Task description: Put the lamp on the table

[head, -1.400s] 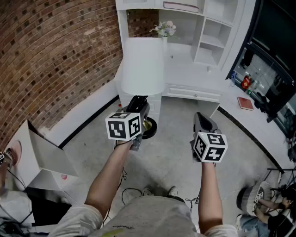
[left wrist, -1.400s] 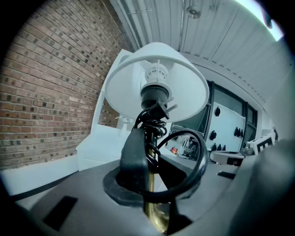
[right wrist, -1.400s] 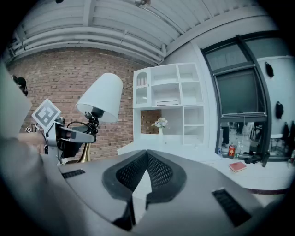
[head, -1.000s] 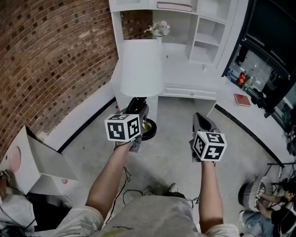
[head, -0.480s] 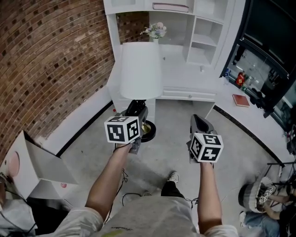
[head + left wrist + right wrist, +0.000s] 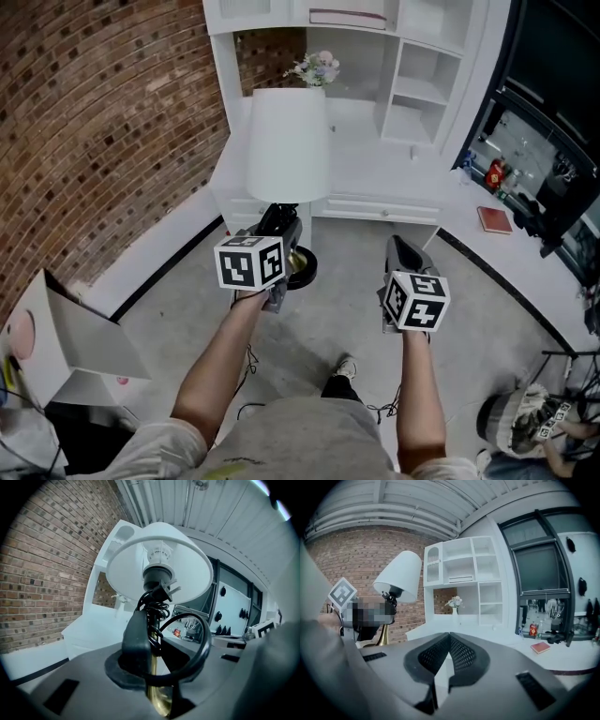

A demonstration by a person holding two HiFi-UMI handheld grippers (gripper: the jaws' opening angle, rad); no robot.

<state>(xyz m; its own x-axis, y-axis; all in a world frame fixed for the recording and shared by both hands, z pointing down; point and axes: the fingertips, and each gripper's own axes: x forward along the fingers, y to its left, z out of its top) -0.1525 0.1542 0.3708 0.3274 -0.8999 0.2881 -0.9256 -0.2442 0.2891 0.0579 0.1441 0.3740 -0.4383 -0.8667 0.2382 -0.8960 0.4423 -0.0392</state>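
The left gripper (image 6: 157,667) is clenched on the brass stem (image 6: 159,700) of the lamp (image 6: 288,150), low down, with the black cord (image 6: 199,653) looped and bundled just above the jaws and the white shade (image 6: 187,569) spreading overhead. The right gripper (image 6: 449,634) has its jaws pressed together with nothing between them and is held forward beside the left one, well apart from the lamp. In the head view the lamp stands upright in the grip, its round dark base (image 6: 302,265) below the gripper and, as far as I can judge, clear of the grey floor (image 6: 328,319). Over the last second or so the hold has not altered and neither gripper has shifted relative to the body; what has changed is the surroundings: the white desk (image 6: 375,159) with its shelf unit and the vase of flowers (image 6: 314,67) have slid in the head view, and a shoe (image 6: 343,367) now shows mid-step below the arms, so the person appears to be walking the lamp toward the desk. The carry looks under way, with the setting-down not yet begun; the desktop right of the vase looks bare enough to take the base.
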